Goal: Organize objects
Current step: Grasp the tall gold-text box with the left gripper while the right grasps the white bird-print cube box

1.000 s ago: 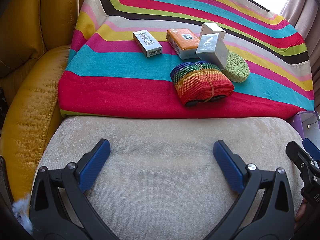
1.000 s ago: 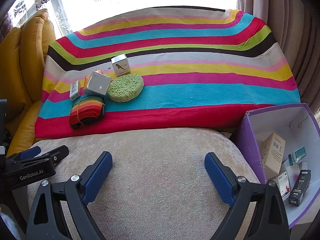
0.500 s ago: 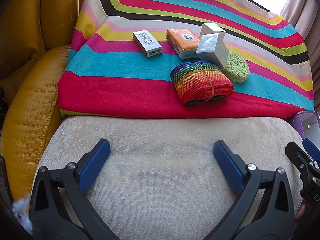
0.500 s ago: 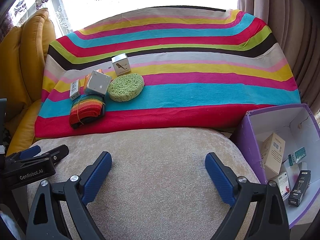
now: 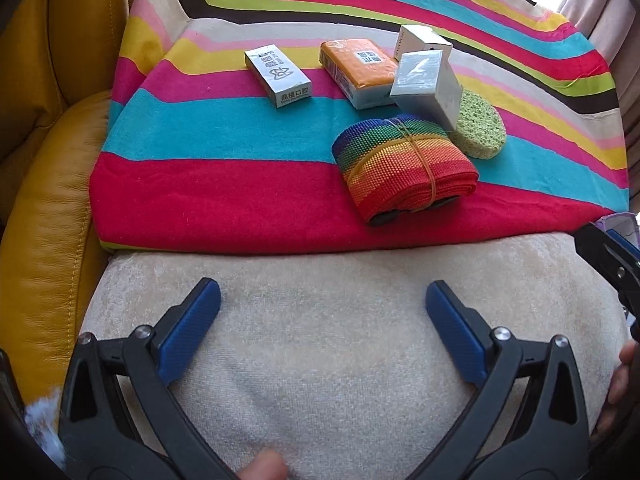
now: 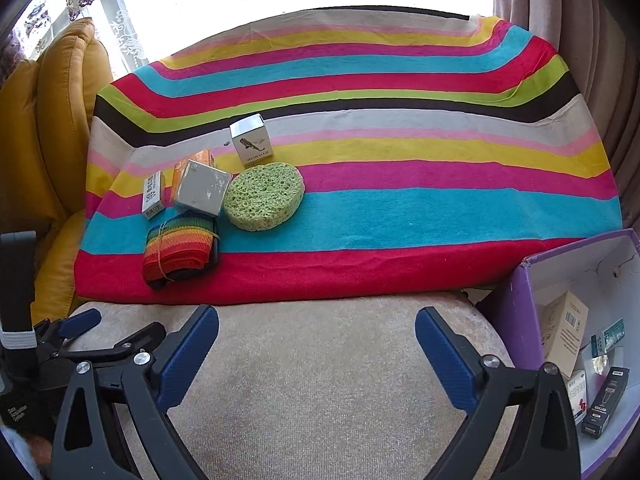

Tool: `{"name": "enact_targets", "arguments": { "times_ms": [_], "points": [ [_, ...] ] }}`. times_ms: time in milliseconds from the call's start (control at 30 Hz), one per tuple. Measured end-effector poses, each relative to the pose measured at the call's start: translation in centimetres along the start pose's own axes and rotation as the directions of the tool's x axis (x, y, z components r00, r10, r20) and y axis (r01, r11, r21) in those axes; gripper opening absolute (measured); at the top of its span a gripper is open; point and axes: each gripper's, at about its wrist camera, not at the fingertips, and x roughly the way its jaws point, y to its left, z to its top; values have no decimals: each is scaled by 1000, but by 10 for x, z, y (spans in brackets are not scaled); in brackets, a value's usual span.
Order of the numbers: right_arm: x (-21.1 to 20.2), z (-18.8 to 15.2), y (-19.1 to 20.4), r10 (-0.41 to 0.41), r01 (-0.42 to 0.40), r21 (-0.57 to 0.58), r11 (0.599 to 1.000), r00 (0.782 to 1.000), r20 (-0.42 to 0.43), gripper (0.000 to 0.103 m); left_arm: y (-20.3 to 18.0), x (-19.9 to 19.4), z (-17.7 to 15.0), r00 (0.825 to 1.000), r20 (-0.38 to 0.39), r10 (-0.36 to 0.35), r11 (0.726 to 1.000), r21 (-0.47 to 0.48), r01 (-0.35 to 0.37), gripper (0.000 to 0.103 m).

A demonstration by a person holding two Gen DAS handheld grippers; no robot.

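On a striped blanket [image 5: 224, 184] [image 6: 400, 208] lie a rolled rainbow strap [image 5: 404, 168] [image 6: 180, 248], a green sponge [image 5: 480, 132] [image 6: 264, 196], a grey box [image 5: 278, 76] [image 6: 153, 196], an orange box [image 5: 360, 70] [image 6: 202, 158], a silver box [image 5: 428, 82] [image 6: 202, 192] and a white bird-print box [image 5: 420, 42] [image 6: 252, 140]. My left gripper [image 5: 322, 296] [image 6: 84, 322] hangs open over the beige cushion [image 5: 320, 340], nothing between its fingers. My right gripper [image 6: 318, 320] hovers over the same cushion, jaws still opening, nothing between them.
A purple open box [image 6: 516, 320] at the right holds several small packages [image 6: 564, 332]. A yellow leather sofa arm [image 5: 44, 240] [image 6: 60, 120] borders the left. Curtains [image 6: 580, 20] hang at the far right, a bright window behind.
The right gripper has moved forward toward the blanket, so the objects look nearer, and its jaws spread a little wider. The left gripper has tilted slightly.
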Motion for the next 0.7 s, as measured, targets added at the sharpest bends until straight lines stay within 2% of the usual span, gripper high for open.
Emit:
{"name": "enact_targets", "arguments": {
  "times_ms": [67, 133, 233, 267, 333, 367, 433, 467, 500, 567, 700],
  "points": [
    [4, 12, 1, 11, -11, -1, 1000, 1000, 11, 100, 10, -4, 6, 995, -12, -103, 995, 6, 103, 103],
    [7, 26, 3, 13, -13, -9, 1000, 1000, 26, 100, 16, -4, 10, 988, -37, -147, 988, 40, 148, 103],
    [12, 48, 6, 17, -15, -34, 999, 998, 53, 100, 33, -12, 14, 977, -2, -215, 975, -61, 215, 103],
    [15, 54, 8, 16, -13, -44, 999, 998, 61, 100, 37, -19, 20, 977, 38, -208, 974, -85, 210, 103],
    [20, 67, 9, 17, -13, -57, 998, 997, 74, 100, 41, -34, 35, 986, 138, -94, 988, -108, 109, 103],
    [25, 74, 11, 18, -13, -64, 998, 997, 75, 100, 44, -36, 47, 985, 163, -59, 990, -121, 79, 103],
    [36, 87, 16, 21, -15, -82, 997, 997, 68, 100, 50, -28, 73, 984, 160, -74, 982, -162, 100, 103],
    [42, 92, 20, 23, -16, -97, 995, 997, 69, 100, 52, -18, 87, 985, 158, -72, 979, -180, 101, 99],
    [47, 98, 23, 22, -14, -117, 993, 997, 68, 100, 52, -11, 97, 988, 152, -34, 978, -196, 64, 94],
    [57, 106, 32, 24, -13, -158, 987, 997, 67, 100, 50, 10, 112, 991, 135, 10, 969, -244, 23, 72],
    [79, 120, 46, 19, -8, -216, 976, 998, 51, 100, 56, 45, 127, 998, 60, 29, 951, -309, -9, 62]
  ]
}}
